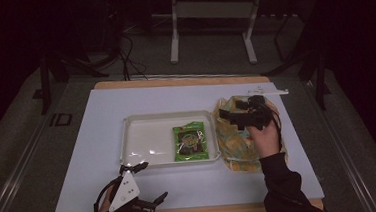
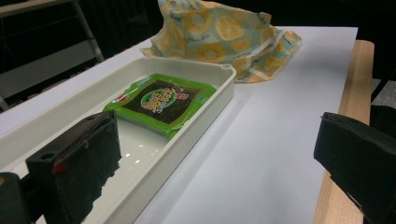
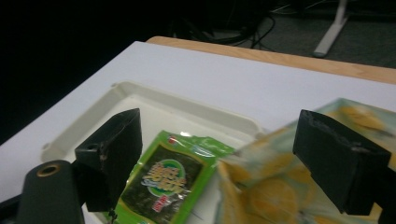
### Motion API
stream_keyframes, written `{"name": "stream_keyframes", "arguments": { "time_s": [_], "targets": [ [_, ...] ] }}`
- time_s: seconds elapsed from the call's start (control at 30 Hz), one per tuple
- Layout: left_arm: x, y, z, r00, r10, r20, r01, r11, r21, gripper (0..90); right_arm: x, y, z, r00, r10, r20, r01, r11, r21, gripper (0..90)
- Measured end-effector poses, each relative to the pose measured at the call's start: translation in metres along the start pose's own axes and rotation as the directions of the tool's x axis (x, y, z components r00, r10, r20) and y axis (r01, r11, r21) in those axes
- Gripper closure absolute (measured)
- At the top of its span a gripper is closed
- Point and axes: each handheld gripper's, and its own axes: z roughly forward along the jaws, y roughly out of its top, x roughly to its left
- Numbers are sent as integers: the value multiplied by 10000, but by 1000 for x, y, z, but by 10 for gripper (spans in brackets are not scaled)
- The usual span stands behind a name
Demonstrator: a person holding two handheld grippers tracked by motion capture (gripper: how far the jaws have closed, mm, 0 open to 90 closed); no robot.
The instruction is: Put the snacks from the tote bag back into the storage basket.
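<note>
in the high view we are looking down on a white table surface [image 1: 131, 190] with a wooden edge, and a shallow white tray [image 1: 138, 139] is sitting at the centre of the frame. a green snack packet [image 1: 189, 142] is lying flat inside the tray, toward its right end, with its dark printed panel facing up. just right of the tray, touching or nearly touching its right rim, a yellow lemon-print bag [image 1: 236, 150] is lying crumpled on the surface. the right gripper [image 1: 234, 114] is hovering over the upper part of that bag, right of centre, with the person's right hand [image 1: 265, 138] and dark sleeve reaching up from the bottom right. in the right gripper view its two black jaws are standing wide apart and holding nothing, with the packet [image 3: 170, 179] and the bag's edge [image 3: 261, 186] showing between them, and the tray's rim [image 3: 140, 95] beyond. the left gripper [image 1: 150, 181] is resting low at the bottom left of the high view, near the table's front edge, just below the tray's lower left corner, with a grey three-cornered plate on top. in the left gripper view its jaws are also spread wide and empty; the tray [image 2: 205, 107] is running up the left side of the frame with the packet [image 2: 161, 102] in it, and the bag [image 2: 219, 37] is sitting at the upper centre.
</note>
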Motion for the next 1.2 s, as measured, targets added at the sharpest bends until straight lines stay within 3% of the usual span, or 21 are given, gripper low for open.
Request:
{"name": "stream_keyframes", "arguments": {
  "time_s": [0.3, 0.67, 0.83, 1.2],
  "targets": [
    [0, 0, 1, 10000, -1, 17, 1, 10000, 32, 11, -21, -7, -19, 9989, -208, 428, 211, 9998, -61, 146],
    [0, 0, 1, 10000, 10, 29, -10, 10000, 50, 11, -43, -28, -37, 9944, 72, 1051, -65, 10000, -63, 145],
    [0, -1, 2, 10000, 20, 45, -20, 10000, 89, 11, -57, -46, -49, 9875, 181, 1563, -160, 9998, -150, 142],
    [-1, -1, 2, 10000, 29, 66, -29, 10000, 90, 11, -67, -72, -63, 9747, 209, 2223, -130, 9992, -369, 142]
  ]
}}
